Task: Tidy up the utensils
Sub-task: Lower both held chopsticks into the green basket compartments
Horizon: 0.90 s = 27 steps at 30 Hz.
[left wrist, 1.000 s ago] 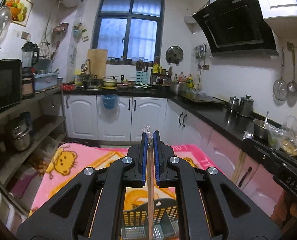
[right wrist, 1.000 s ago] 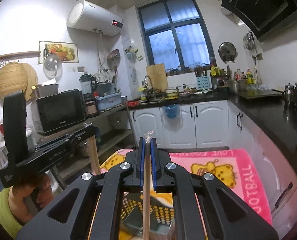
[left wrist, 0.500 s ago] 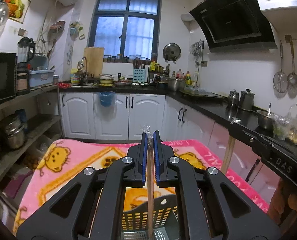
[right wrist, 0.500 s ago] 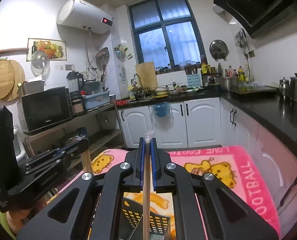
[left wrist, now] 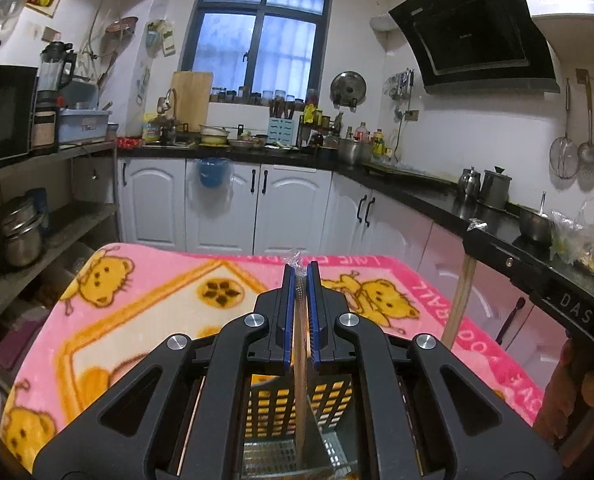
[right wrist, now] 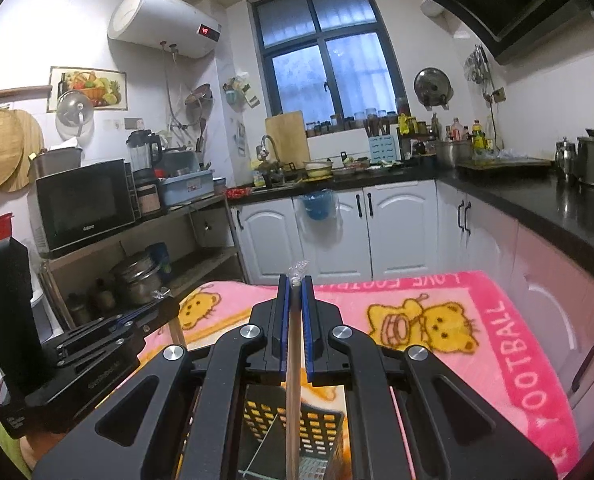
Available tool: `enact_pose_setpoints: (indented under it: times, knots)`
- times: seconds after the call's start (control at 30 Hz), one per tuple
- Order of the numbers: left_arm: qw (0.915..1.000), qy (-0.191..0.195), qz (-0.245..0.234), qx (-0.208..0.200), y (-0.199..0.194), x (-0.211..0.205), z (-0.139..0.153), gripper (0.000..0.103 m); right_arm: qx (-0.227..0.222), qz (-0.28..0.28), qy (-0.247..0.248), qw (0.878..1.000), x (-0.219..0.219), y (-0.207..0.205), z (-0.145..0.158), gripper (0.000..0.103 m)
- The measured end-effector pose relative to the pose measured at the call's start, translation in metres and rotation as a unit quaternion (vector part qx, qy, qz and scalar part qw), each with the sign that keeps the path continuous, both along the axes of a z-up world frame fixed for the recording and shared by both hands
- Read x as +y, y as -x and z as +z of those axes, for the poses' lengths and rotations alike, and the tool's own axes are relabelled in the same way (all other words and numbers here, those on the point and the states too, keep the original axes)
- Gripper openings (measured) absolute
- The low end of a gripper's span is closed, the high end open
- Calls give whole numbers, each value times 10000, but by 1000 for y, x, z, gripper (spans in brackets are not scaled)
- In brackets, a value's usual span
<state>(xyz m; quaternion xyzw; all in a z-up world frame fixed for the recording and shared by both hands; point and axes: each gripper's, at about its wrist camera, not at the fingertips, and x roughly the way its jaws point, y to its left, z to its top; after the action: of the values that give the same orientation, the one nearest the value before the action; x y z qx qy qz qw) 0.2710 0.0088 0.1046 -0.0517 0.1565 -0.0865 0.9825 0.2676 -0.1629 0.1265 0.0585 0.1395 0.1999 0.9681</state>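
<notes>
With each gripper [left wrist: 300, 276] [right wrist: 295, 284] clamped on a chopstick [left wrist: 299, 360] [right wrist: 293, 360] hanging over the caddy [left wrist: 329, 400] [right wrist: 321, 420] below its fingers, we keep both sticks vertical, lower them inside the walls, and release late.
</notes>
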Motion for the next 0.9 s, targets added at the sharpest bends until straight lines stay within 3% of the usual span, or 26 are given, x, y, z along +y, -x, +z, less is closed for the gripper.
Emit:
enact_pose_setpoints:
  times: [0.2, 0.5, 0.7, 0.9]
  knots:
    - [9996, 52, -14, 264, 1, 5, -13, 3, 150, -19, -67, 9999, -3, 2, -8, 7]
    - [9995, 135, 48, 292, 13, 12, -18, 4, 347, -67, -204, 9992, -18, 11, -17, 9]
    - [9987, 268, 216, 371, 22, 23, -20, 21, 461, -136, -288, 9984, -29, 18, -22, 28]
    - [9984, 272, 295, 397, 36, 28, -20, 39, 578, -150, -243, 9979, -34, 27, -27, 38]
